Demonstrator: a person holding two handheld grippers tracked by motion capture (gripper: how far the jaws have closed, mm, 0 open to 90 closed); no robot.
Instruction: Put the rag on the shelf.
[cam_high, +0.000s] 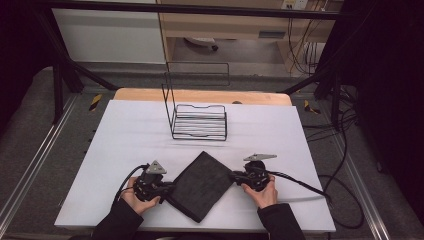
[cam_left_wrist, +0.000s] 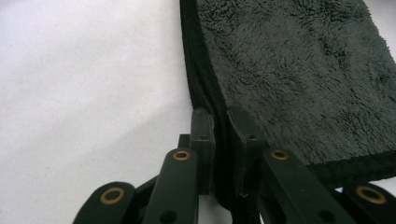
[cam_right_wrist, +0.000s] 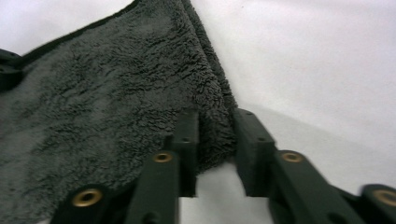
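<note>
towel folded flat, lying as a diamond on the table, in front of the rack | left gripper pinching towel's left corner | right gripper nipping its right corner, likely for a two-handed lift

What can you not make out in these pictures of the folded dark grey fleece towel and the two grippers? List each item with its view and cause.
- How many layers the folded dark grey fleece towel has: high view, too small.
- Table under the towel: all views, covered by it.
- Towel's far corner: left gripper view, cut off by the top edge.
- Left gripper pad faces: hidden by the pinched hem.
- Right gripper bite depth: fleece pile hides it.
- Black wire rack base detail: high view, too small.
</note>
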